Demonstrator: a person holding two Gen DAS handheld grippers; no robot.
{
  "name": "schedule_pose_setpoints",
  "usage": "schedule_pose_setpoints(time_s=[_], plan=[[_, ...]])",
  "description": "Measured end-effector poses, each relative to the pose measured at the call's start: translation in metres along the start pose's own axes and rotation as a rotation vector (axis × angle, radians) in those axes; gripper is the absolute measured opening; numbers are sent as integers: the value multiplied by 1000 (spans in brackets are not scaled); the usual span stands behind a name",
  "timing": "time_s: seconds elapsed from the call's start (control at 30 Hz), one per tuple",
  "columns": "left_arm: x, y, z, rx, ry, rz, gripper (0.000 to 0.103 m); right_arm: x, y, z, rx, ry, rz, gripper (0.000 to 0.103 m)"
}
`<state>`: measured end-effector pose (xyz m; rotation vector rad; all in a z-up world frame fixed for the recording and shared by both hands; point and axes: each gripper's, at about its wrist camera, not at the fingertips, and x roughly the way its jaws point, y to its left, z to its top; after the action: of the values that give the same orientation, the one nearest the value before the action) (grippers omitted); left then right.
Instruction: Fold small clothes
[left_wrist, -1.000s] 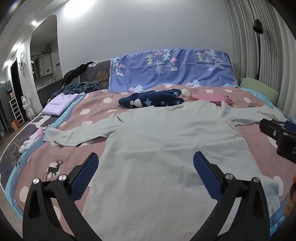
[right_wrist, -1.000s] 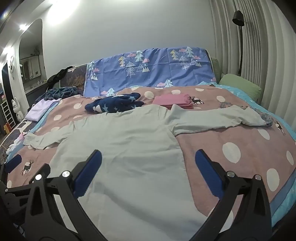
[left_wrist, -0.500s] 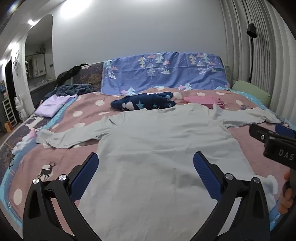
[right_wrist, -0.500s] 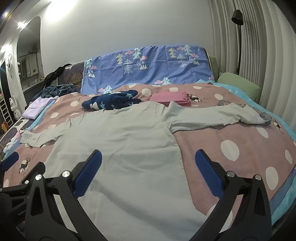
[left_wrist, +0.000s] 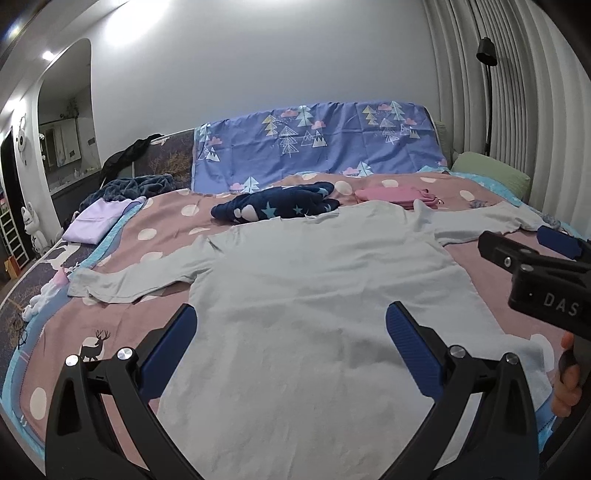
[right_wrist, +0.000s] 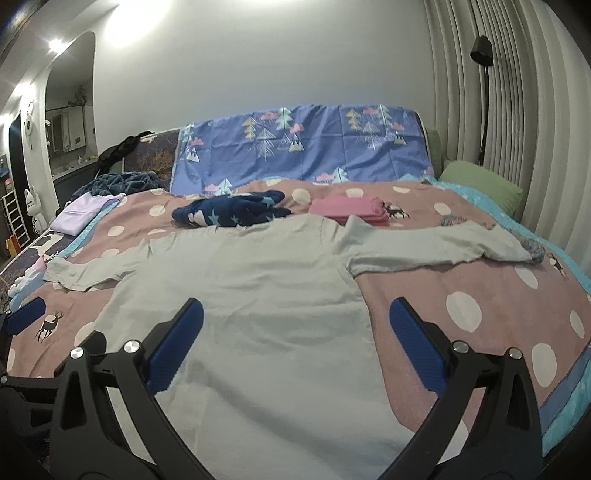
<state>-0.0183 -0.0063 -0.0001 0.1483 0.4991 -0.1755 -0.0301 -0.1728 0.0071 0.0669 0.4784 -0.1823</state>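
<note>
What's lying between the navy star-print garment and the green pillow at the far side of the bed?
A folded pink garment lies between the navy star-print garment and the green pillow, on the polka-dot bedspread; the right wrist view shows it best.

A pale grey-green long-sleeved cotton shirt (left_wrist: 314, 295) lies spread flat on a bed with a dusty-pink polka-dot cover (left_wrist: 166, 221), both sleeves stretched out to the sides. The left tool (left_wrist: 291, 339) hovers over the shirt's lower body, its blue-padded fingers (left_wrist: 413, 354) spread wide and empty. At the right edge the black right tool (left_wrist: 543, 273) reaches in, a hand (left_wrist: 567, 384) gripping its handle. Beyond the collar sit a navy star-print bundle (left_wrist: 277, 206) and a folded pink garment (left_wrist: 395, 194).
</note>
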Motion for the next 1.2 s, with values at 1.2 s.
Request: schedule_pose_setpoints(time_s=[1.2], plan=[[53,67,-18,-188,83,9,102,58,25,-7,-39,73,-4,101]])
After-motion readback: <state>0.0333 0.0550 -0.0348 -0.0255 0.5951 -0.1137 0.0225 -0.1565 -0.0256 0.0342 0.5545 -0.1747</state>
